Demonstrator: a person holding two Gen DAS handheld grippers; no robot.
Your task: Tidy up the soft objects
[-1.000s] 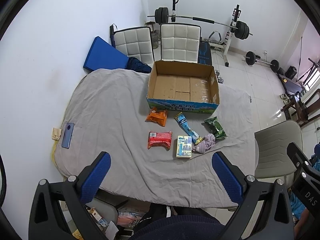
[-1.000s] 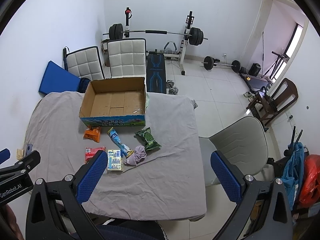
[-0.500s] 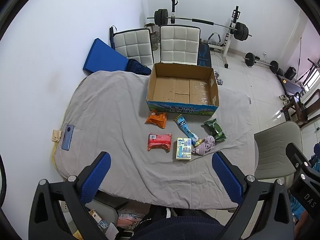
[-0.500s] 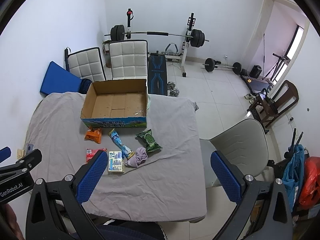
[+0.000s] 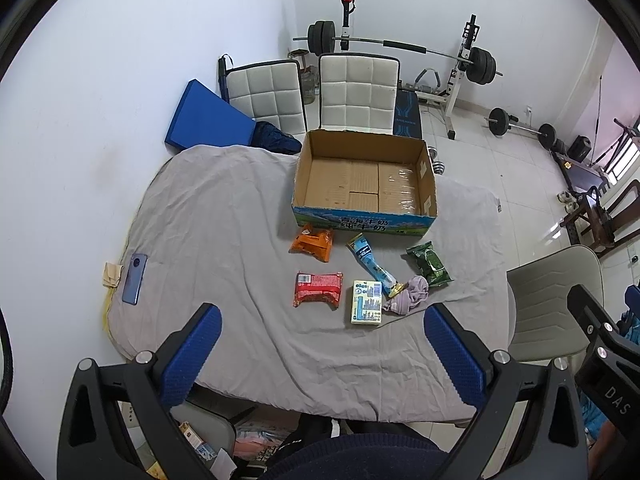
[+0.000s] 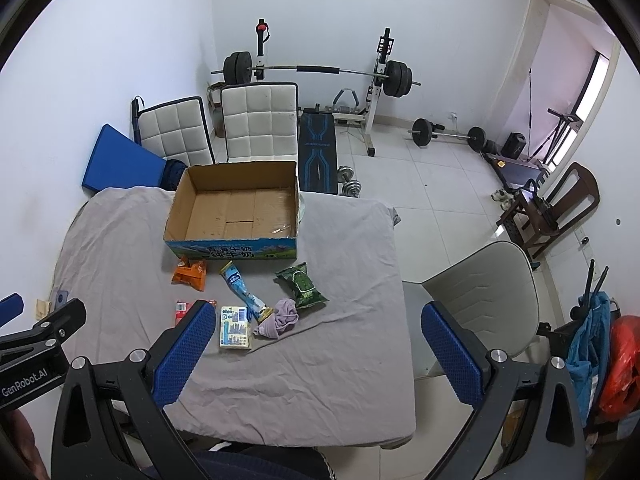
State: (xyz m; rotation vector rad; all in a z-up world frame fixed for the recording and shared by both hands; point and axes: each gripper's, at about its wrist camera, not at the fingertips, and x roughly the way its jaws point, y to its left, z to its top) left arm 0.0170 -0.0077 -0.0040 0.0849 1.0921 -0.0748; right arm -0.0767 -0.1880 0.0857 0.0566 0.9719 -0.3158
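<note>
An open, empty cardboard box (image 5: 364,184) (image 6: 234,208) stands on a table under a grey cloth (image 5: 224,240) (image 6: 352,344). In front of it lie an orange packet (image 5: 313,242) (image 6: 190,274), a red packet (image 5: 318,289) (image 6: 182,310), a blue tube-shaped pack (image 5: 370,262) (image 6: 243,290), a green wipes pack (image 5: 429,263) (image 6: 301,283), a pale box-shaped tissue pack (image 5: 365,302) (image 6: 235,326) and a bunched purple cloth (image 5: 408,300) (image 6: 280,317). My left gripper (image 5: 322,350) and right gripper (image 6: 316,350) hover high above the near table edge, both open and holding nothing.
A blue phone (image 5: 134,279) lies near the table's left edge. Two white padded chairs (image 5: 356,92) and a blue mat (image 5: 208,122) stand behind the table, a beige chair (image 6: 476,296) at its right. Weight-lifting gear (image 6: 316,70) fills the far floor.
Both views have shifted slightly, so the table and box sit a little lower and closer in frame. Nothing on the table moved, and both grippers stayed open.
</note>
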